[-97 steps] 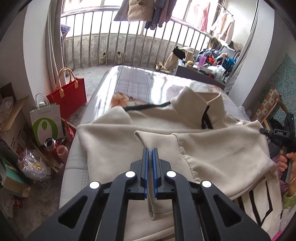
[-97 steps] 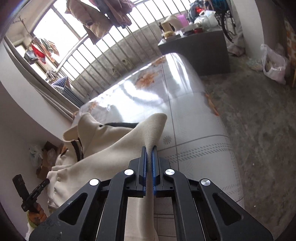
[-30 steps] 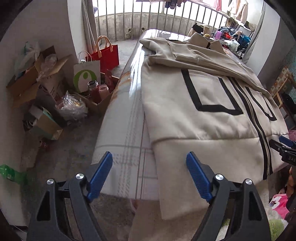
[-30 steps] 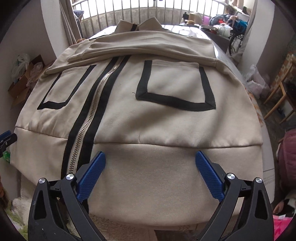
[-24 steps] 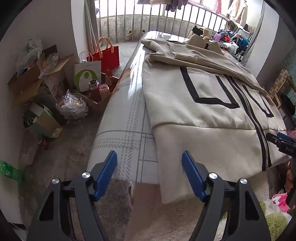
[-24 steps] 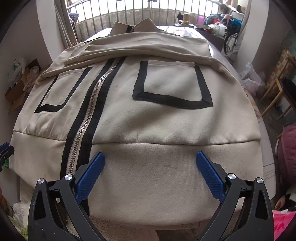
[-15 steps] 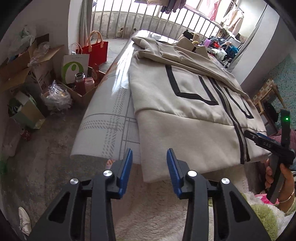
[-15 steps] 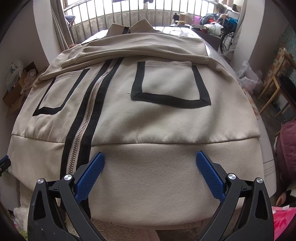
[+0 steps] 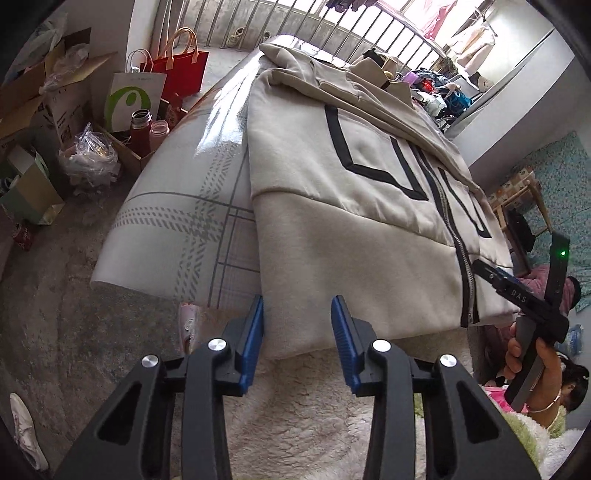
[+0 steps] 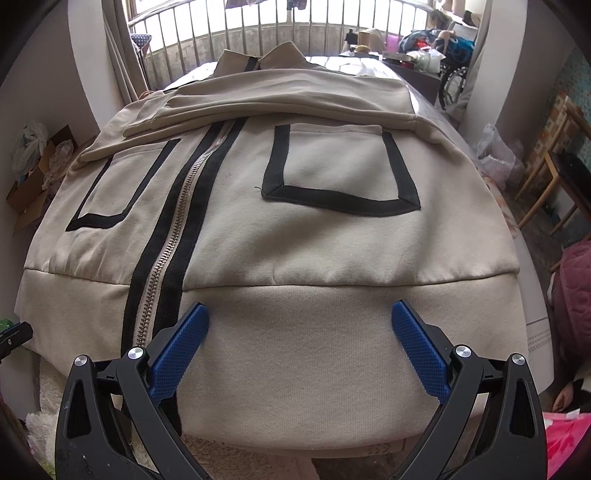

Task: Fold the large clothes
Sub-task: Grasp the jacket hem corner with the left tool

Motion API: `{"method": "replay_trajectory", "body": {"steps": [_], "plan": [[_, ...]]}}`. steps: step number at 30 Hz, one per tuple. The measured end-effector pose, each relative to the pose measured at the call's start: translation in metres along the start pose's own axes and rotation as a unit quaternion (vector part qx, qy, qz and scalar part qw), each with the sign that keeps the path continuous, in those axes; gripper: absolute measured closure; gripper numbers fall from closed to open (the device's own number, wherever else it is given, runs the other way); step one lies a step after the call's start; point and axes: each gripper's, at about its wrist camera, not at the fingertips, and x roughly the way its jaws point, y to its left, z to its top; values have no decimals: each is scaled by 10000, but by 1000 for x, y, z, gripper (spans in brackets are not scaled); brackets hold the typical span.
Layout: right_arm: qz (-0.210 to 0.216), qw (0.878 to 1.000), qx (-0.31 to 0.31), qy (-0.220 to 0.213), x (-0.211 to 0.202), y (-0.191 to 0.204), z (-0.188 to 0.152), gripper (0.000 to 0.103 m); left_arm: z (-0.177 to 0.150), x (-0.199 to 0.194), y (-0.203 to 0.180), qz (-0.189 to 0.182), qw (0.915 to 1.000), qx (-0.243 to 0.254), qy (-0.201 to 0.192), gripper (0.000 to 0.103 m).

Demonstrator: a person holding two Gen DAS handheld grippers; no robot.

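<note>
A large beige zip jacket (image 9: pixel 351 206) with black trim and black-outlined pockets lies front up on a white table (image 9: pixel 184 206), sleeves folded across its chest, hem hanging over the near edge. My left gripper (image 9: pixel 297 314) is open, its blue fingers either side of the hem's left corner. My right gripper (image 10: pixel 299 321) is wide open over the hem band of the jacket (image 10: pixel 295 240), right of the zip (image 10: pixel 173 243). The right gripper also shows in the left wrist view (image 9: pixel 517 291), at the hem's right side.
Shopping bags (image 9: pixel 147 88), bottles, boxes and plastic bags crowd the floor left of the table. A fluffy white rug (image 9: pixel 314 424) lies below the hem. A balcony railing (image 10: pixel 295 29) stands behind the table. A wooden stool (image 10: pixel 554 173) stands to the right.
Both grippers let go of the folded sleeves and drew back to the hem. The left gripper narrowed and moved in onto the hem's left corner. The right gripper stays wide open over the hem.
</note>
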Motion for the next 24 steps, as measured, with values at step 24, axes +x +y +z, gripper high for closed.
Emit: {"method": "replay_trajectory", "body": {"steps": [24], "plan": [[77,9999,-90,-105,-3,-4,-4,8,10,4,30,-1515,9820,-1081,315,69]]}}
